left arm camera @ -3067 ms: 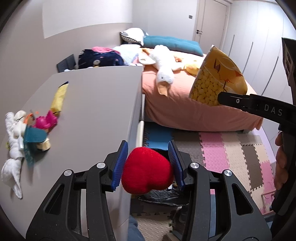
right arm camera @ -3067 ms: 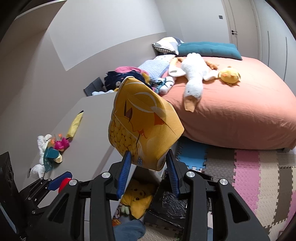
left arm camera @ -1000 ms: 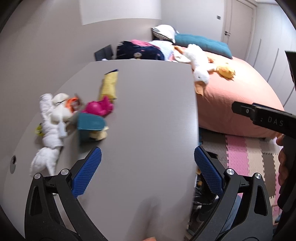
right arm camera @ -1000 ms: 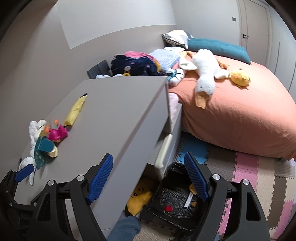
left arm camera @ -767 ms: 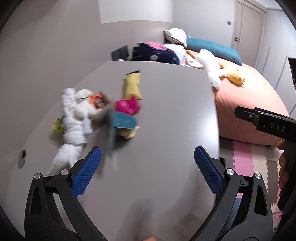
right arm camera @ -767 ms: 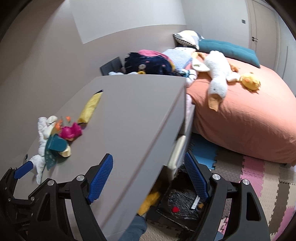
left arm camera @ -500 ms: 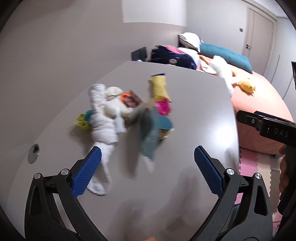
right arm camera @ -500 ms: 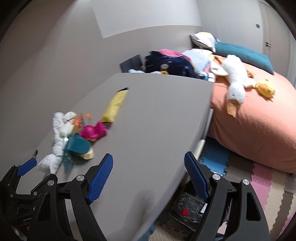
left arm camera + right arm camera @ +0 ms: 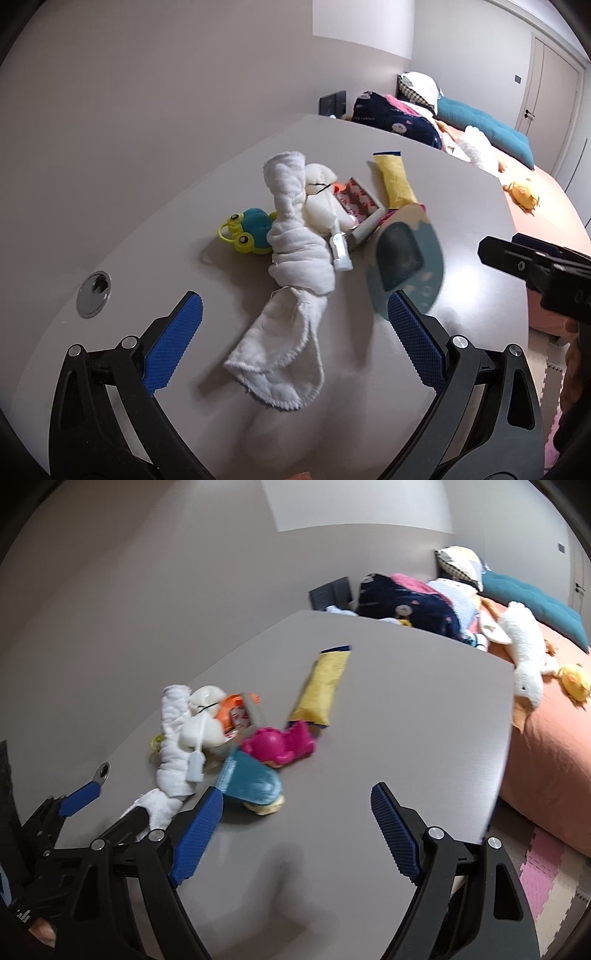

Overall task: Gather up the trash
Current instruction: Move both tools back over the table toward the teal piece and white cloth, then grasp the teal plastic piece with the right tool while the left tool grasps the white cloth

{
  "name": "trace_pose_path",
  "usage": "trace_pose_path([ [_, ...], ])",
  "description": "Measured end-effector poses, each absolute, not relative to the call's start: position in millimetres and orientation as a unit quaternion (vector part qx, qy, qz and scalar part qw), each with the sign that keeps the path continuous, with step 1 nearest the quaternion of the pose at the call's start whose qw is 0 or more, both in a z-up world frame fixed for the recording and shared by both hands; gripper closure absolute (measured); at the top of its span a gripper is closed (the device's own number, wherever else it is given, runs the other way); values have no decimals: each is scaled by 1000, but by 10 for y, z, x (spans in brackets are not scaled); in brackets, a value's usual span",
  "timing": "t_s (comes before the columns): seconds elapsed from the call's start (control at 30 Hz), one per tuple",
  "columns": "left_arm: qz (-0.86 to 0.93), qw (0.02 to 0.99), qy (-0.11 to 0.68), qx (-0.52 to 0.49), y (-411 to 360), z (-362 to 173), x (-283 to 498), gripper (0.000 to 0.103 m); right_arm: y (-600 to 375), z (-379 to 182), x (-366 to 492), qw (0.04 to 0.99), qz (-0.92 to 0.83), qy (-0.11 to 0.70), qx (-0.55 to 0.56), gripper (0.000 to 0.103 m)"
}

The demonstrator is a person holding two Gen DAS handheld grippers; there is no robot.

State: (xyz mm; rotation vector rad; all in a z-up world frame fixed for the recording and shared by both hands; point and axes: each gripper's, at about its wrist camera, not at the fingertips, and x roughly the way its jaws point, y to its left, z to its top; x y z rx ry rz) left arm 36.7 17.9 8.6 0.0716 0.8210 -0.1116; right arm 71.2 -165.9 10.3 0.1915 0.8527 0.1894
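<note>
Broadly, the grey desk (image 9: 461,229) fills both views, with an orange-covered bed (image 9: 546,746) past its far edge. Nothing that holds things shows in either view; the litter lies loose on the desk's top.

At the heap's near side lies a twisted white towel (image 9: 291,266), running from the desk's middle toward the left gripper (image 9: 291,336). Beside the towel sit a white plush (image 9: 323,205), a flat teal card (image 9: 406,258) standing tilted, a long yellow wrapper (image 9: 395,179) pointing at the desk's far edge, and a red-and-white patterned packet (image 9: 356,197). Any print on the wrapper and packet is too small to read.

Only the left wrist view shows a green-and-teal frog toy (image 9: 249,236) tucked behind the towel and a round cable hole (image 9: 94,293) near the desk's left edge. Only the right wrist view shows a bright pink toy (image 9: 280,744) between the teal card and the wrapper, and a white goose plush (image 9: 524,657) on the bed.

The left gripper's jaws stand wide apart over the towel's near end, gripping nothing. The right gripper (image 9: 295,830) hangs over bare desk just right of the heap; its jaws have just been opening and are wide, with nothing between them.
</note>
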Motion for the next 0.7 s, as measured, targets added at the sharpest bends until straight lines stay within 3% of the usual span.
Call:
trace_pose_path([
  [0.6,-28,905,423,32,356,-262,775,7,-1181,-361,1140,883,100,445,113,23],
  [0.7,-35,903,426,39,335,-300,793,19,-1208,-464,1191,877,91,454,127,33],
])
